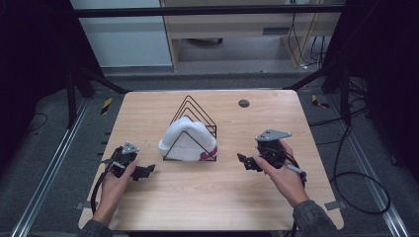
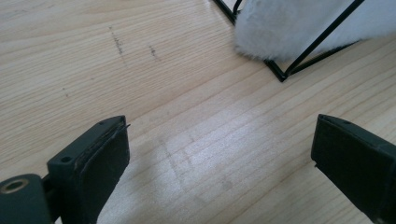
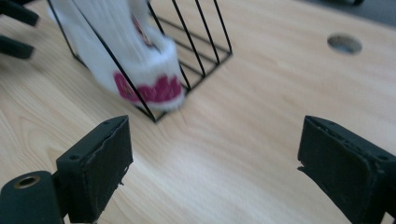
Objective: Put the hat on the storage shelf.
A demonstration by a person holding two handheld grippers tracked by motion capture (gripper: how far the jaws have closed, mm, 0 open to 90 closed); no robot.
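A: From the high view, your white hat (image 1: 188,140) sits draped over the black wire rack (image 1: 193,129) at the middle of the table (image 1: 163,207); I'd judge the placing done, with only the pull-back left.

B: Agreed; your left gripper (image 1: 145,171) rests near the table's left edge, your right gripper (image 1: 245,162) to the right of the rack, both well apart from the hat; both look released, nothing held.

A: Left gripper view now; your two black jaws stand wide with bare wood between them; the hat (image 2: 299,28) and a corner of the rack (image 2: 280,72) lie far and to the right, untouched.

B: Right gripper view; jaws spread wide again, nothing between them but tabletop; the hat (image 3: 140,60), pink lettering on its cuff, hangs inside the rack (image 3: 196,51) at far left; a round hole (image 3: 344,43) shows in the table far right.

A: So both sets of fingers are let go and empty; the hat stays on the rack by itself.
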